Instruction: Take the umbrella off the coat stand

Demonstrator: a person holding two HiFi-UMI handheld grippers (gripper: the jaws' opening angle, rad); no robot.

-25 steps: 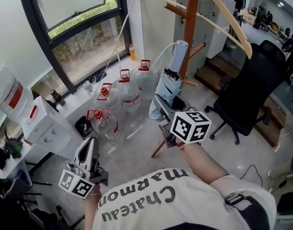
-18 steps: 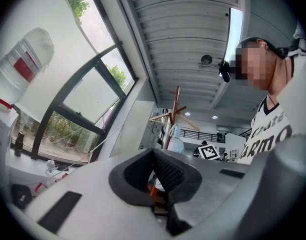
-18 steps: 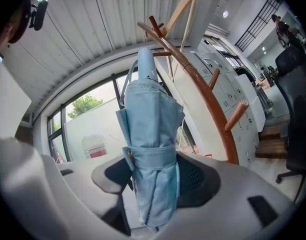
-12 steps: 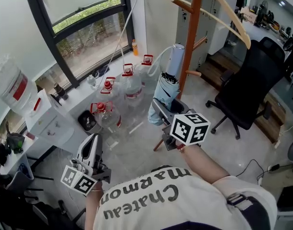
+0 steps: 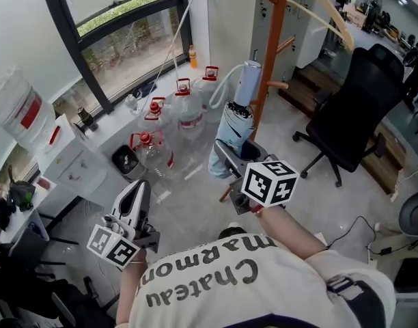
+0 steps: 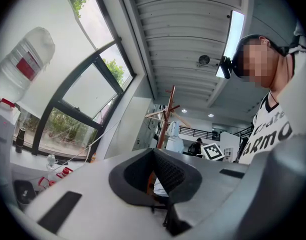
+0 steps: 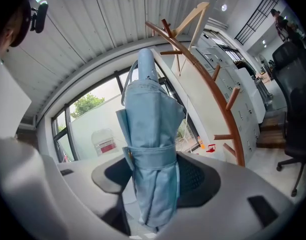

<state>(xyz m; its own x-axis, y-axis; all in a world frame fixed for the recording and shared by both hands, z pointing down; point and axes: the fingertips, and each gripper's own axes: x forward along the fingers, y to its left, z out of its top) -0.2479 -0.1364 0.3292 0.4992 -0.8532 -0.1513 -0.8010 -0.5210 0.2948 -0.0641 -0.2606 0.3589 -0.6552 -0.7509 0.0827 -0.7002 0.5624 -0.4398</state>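
Observation:
A folded light-blue umbrella (image 5: 233, 132) stands upright beside the orange-brown pole of the coat stand (image 5: 272, 60), its grey tip up. My right gripper (image 5: 229, 157) is shut on its lower part. In the right gripper view the umbrella (image 7: 150, 149) fills the gap between the jaws of the right gripper (image 7: 150, 184), with the coat stand (image 7: 208, 79) behind it to the right. My left gripper (image 5: 137, 190) hangs low at the left, shut and holding nothing. The left gripper view shows its own jaws (image 6: 153, 176) together, and the umbrella (image 6: 174, 139) and stand (image 6: 165, 119) far off.
Several water bottles with red caps (image 5: 185, 111) stand on the floor by the window. A white water dispenser (image 5: 65, 162) with a big jug (image 5: 18, 111) is at the left. A black office chair (image 5: 352, 115) sits right of the stand. A wooden hanger (image 5: 332, 12) hangs up top.
Both grippers have shifted a little across the room, and the right one still carries the umbrella. The umbrella's tip now sits slightly farther from the stand's pole.

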